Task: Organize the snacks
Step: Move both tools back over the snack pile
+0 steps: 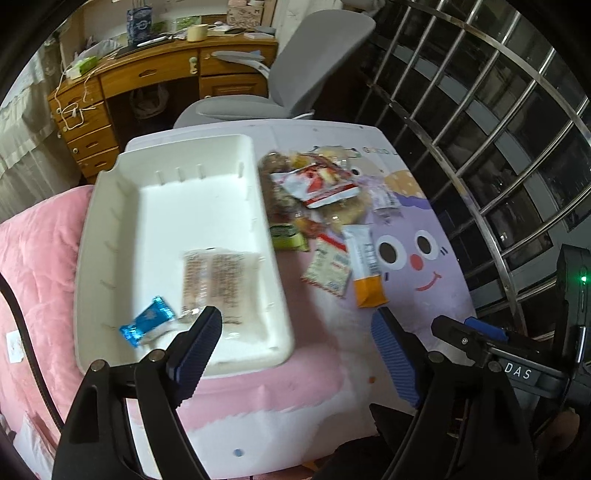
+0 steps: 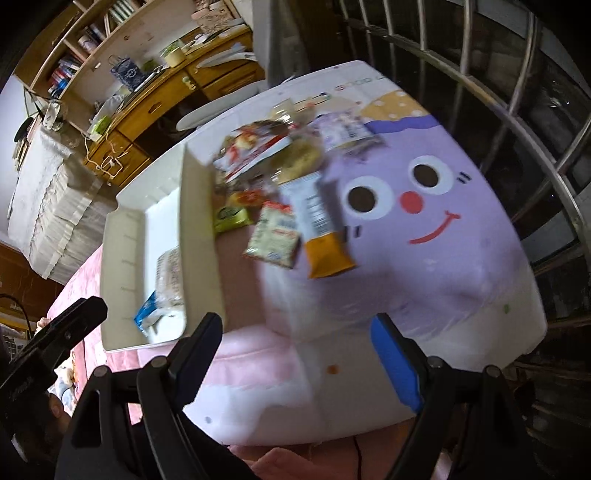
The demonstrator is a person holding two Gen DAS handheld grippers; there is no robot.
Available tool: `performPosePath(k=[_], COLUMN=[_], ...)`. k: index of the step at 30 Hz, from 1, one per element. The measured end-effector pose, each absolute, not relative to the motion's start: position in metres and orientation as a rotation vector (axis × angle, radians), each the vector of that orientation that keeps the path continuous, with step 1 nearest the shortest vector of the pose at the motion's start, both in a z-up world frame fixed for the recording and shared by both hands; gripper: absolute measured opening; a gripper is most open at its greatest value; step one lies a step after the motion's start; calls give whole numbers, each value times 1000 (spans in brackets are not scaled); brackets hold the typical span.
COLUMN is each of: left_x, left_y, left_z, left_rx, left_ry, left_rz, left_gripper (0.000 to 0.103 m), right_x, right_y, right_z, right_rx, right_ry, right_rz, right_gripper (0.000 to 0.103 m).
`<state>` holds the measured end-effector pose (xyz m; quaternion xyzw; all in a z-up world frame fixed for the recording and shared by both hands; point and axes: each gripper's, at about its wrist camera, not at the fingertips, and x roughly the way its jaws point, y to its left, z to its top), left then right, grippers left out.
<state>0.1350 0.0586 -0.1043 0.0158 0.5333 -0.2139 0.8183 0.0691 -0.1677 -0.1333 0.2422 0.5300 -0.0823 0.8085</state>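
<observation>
cartoon-faced tablecloth (image 2: pixel 443 258) under me; both my left gripper (image 1: pixel 295 347) and right gripper (image 2: pixel 295 354) spread wide, empty; snack pile (image 1: pixel 317 192) sits centre frame beside the white bin (image 1: pixel 110 236); blurry view, so i could nudge the orange-ended bar (image 2: pixel 325 236) off instead of pinching it.

**Surroundings Noted Beyond the Work Area**

A wooden desk (image 1: pixel 155 74) with drawers is seen at the far side, cluttered with papers, a roll of tape (image 1: pixel 197 32) and a blue printed bag (image 1: pixel 139 24). White cables (image 1: pixel 72 110) are draped over its left end. A grey office chair (image 1: pixel 295 74) is placed just beside the desk. A metal window grille (image 1: pixel 498 129) is observed along the right, dark behind. A pink quilt (image 1: pixel 33 258) is seen at the left. Bookshelves (image 2: pixel 74 55) are recorded above the desk in the right wrist view.
</observation>
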Motion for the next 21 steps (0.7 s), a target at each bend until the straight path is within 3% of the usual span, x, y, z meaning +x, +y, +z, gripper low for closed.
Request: performPosePath(k=[21], left_x=[156], left_y=[-75], left_z=[-139], left_rx=[23], left_ry=[1168], left_rz=[-362], left_gripper=[84], right_x=[129], right_y=[-301], right_z=[-135], right_rx=[415], right_ry=[1078], right_rz=[-39], right_gripper=[83])
